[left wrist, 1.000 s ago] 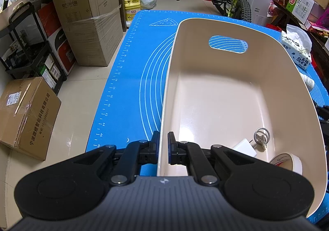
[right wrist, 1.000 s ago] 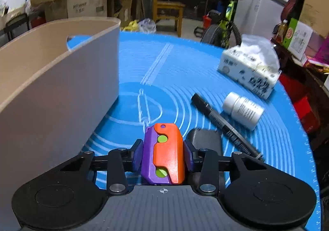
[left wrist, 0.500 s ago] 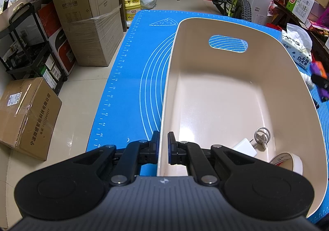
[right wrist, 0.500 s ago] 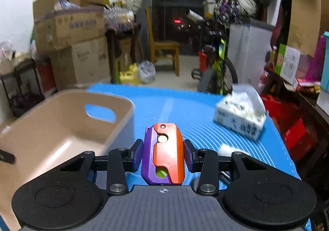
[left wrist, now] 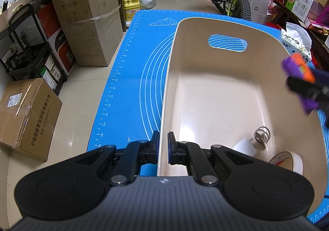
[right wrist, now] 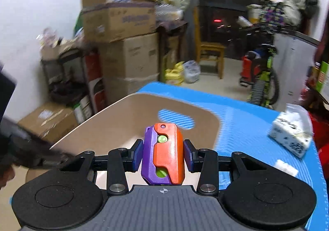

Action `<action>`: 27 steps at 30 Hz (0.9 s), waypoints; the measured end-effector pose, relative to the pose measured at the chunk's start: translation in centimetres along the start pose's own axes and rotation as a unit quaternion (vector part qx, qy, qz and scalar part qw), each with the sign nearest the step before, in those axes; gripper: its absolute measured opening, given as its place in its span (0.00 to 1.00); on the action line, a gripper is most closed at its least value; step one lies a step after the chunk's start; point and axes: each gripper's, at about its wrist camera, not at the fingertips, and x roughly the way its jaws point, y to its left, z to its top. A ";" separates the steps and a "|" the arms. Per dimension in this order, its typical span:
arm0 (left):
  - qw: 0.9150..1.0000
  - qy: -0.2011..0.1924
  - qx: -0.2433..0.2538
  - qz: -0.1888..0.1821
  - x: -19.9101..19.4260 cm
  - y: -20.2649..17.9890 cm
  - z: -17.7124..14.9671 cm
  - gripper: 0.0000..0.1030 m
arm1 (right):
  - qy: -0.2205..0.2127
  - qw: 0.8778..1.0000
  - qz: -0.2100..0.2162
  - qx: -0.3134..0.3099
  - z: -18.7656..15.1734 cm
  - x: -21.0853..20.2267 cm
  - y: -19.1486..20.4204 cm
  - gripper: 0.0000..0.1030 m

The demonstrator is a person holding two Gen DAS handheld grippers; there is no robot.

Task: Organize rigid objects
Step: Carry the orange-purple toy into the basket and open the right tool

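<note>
Transfer step, carry phase. The right tongs (right wrist: 162, 157) pinch a purple-and-orange toy block (right wrist: 162, 154) by its two long flanks, one pad on each side, and hold it in the air above the near right rim of the beige bin (left wrist: 216, 95); in the left wrist view the same block (left wrist: 298, 70) appears blurred at the right edge, over the bin's right wall. The left tongs (left wrist: 163, 148) are pressed together on the bin's near wall, one pad outside and one inside, which steadies the container on the blue mat (left wrist: 131, 87) covering the worktop.

Already lying on the bin floor: a key ring (left wrist: 261, 134), a white adapter (left wrist: 244, 145) and a roll of tape (left wrist: 287, 162), all clustered at the near right corner.

Orientation of the block: its long axis runs along the tongs' own line, pointing forward and somewhat downward toward the bin's far handle slot (right wrist: 175, 121) (the orange face is uppermost, the small hole at the far end).

Next move, as judged: bring the block inward over the bare middle of the floor, lower it below the rim, then spread the pads, keeping clear of the items already placed.
</note>
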 end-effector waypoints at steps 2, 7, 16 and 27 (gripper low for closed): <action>1.000 0.000 0.000 0.000 0.0 0.0 0.0 0.08 | 0.020 1.000 0.013 -0.013 -0.2 0.6 1.3 0.45; 1.000 0.000 0.000 0.000 -0.1 0.0 0.0 0.08 | 0.071 0.996 0.035 -0.045 -1.0 2.0 3.6 0.45; 1.000 0.000 0.001 0.001 -0.1 -0.1 0.1 0.08 | 0.154 0.984 0.043 -0.083 -2.2 3.8 5.3 0.45; 1.000 -0.001 0.002 0.000 -0.3 0.0 0.2 0.08 | 0.136 0.987 0.057 -0.060 -2.2 2.9 4.0 0.64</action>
